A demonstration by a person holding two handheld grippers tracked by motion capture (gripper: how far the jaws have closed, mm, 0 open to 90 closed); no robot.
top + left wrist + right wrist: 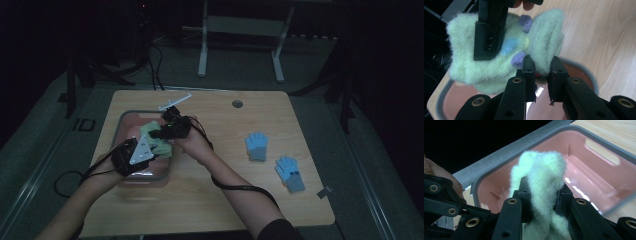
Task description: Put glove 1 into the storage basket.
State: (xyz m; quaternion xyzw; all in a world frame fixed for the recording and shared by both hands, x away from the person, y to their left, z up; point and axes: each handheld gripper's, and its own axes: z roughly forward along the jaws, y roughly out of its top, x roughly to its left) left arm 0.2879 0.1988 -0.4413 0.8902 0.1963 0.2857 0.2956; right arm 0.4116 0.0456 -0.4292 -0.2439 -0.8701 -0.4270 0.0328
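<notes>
Fingers of both tools are clamped on the same thing: a fuzzy pale-green knitted glove with purple and blue dots (pixel 506 57), held up over a pink plastic bin with a grey rim (pixel 596 130) at the left part of the light wooden table (pixel 225 200). Seen in the left gripper view, the left gripper (pixel 541 68) pinches a raised fold of the fleece between its two black jaws, while the right gripper (pixel 489 37) bites the glove from above, farther along the fabric. From the right gripper view, the right gripper's fingers (pixel 524 192) are nearly buried in pale fluff, the pile bulging out around them. I judge the glove light, soft and limp: it sags and bunches between the two grips and will not keep any shape by itself. The deep pile compresses, so a shallow nip may take fluff alone and slip off; a deeper bite on a doubled fold or on the cuff edge looks safer. It seems neither slippery nor fragile, though hard pulling between the grips could stretch the knit. Two light-blue knitted gloves with grey cuffs (pixel 257 146) lie well apart on the table's right part.
</notes>
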